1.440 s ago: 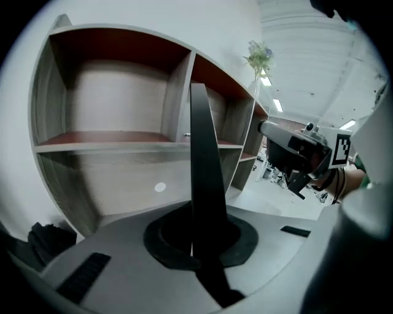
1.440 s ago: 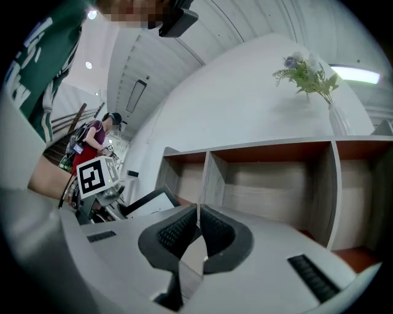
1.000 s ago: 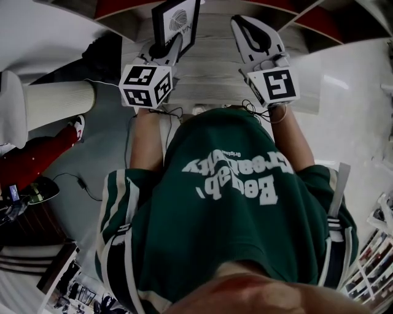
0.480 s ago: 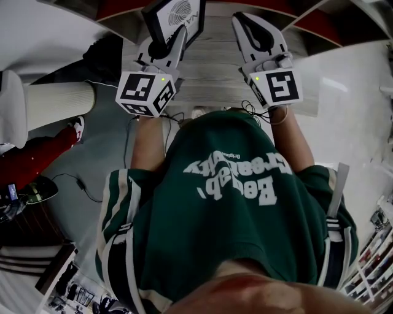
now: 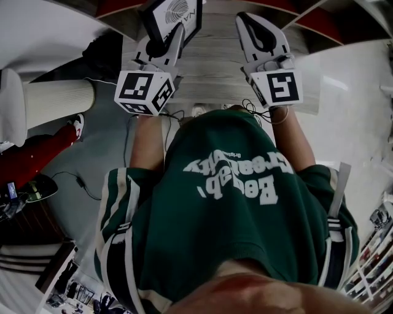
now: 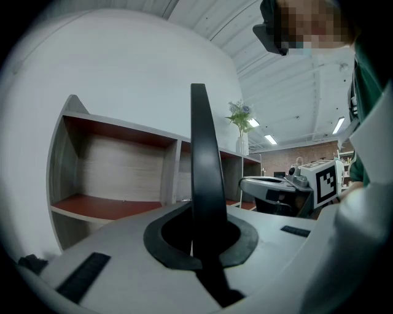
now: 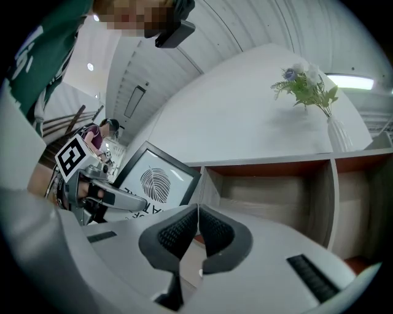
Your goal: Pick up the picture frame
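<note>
Now left claw (image 6: 201, 242) clamped on picture frame (image 5: 178, 13) edge; right claw (image 7: 196, 230) pressed together, empty.

Your picture frame (image 5: 175, 13): black border, white mat, dark leaf print | your left gripper (image 5: 167, 43) and right gripper (image 5: 253, 27): pale grey, black pads, black-and-white square markers | shelf (image 6: 104, 205): red-brown boards, pale wood-grain back | your shirt (image 5: 233, 208): green, white lettering
</note>
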A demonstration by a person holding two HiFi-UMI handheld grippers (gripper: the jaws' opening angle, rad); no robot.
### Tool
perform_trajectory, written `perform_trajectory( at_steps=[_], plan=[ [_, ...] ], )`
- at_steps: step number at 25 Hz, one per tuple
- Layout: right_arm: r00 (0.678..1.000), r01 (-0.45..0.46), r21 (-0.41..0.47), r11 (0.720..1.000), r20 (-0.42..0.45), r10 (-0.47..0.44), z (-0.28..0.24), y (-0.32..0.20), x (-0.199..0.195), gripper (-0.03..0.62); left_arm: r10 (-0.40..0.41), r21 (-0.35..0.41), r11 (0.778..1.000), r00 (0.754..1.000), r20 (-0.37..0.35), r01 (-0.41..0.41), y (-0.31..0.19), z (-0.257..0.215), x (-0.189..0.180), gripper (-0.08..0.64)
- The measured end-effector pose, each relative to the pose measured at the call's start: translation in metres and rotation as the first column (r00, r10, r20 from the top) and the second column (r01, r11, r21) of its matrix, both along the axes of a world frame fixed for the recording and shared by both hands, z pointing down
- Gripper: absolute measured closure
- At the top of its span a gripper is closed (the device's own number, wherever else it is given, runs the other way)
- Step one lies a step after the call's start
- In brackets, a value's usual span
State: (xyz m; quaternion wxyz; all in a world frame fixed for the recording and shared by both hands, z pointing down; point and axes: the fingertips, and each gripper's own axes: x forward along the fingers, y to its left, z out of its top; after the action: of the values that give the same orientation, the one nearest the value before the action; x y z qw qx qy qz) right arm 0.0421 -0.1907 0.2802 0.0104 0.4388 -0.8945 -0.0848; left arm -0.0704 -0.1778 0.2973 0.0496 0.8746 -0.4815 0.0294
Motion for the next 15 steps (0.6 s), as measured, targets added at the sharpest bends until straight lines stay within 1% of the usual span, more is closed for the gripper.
perform_trajectory(
  at_steps=[1, 2, 6, 9, 11, 13, 15],
  plan=[
    [1.000, -0.003, -0.016, 1.000, -0.005, 0.003, 0.002, 0.000, 0.001, 0.554, 0.000, 0.000, 1.000, 1.000, 0.001, 0.000, 0.000, -0.001, 0.000, 0.534],
    [1.000, -0.002, -0.012, 1.000, 0.003, 0.002, 0.000, 0.000, 0.001, 0.554, 0.000, 0.000, 1.000, 1.000, 0.003, 0.000, 0.000, -0.001, 0.000, 0.534],
    [0.998, 0.013, 0.041, 0.999, 0.058, -0.016, -0.008, -0.001, -0.002, 0.554, -0.002, -0.005, 1.000, 1.000, 0.003, 0.002, 0.001, 0.000, -0.002, 0.534],
    [0.998, 0.014, 0.050, 0.999, 0.060, -0.017, -0.008, -0.001, -0.002, 0.554, -0.003, -0.009, 1.000, 1.000, 0.004, 0.003, 0.002, 0.001, -0.002, 0.534],
    [0.999, 0.013, 0.033, 0.999, 0.053, -0.014, -0.006, -0.002, -0.002, 0.554, -0.004, -0.012, 1.000, 1.000, 0.006, 0.004, 0.001, 0.002, -0.002, 0.534],
    [1.000, 0.005, -0.015, 1.000, 0.023, -0.005, 0.001, -0.001, -0.002, 0.554, -0.001, -0.015, 1.000, 1.000, 0.010, 0.002, 0.001, 0.002, -0.003, 0.534],
    [1.000, 0.005, -0.014, 1.000, 0.014, -0.005, 0.002, 0.000, -0.003, 0.554, 0.000, -0.014, 1.000, 1.000, 0.018, 0.000, 0.001, 0.002, -0.003, 0.534]
  ],
)
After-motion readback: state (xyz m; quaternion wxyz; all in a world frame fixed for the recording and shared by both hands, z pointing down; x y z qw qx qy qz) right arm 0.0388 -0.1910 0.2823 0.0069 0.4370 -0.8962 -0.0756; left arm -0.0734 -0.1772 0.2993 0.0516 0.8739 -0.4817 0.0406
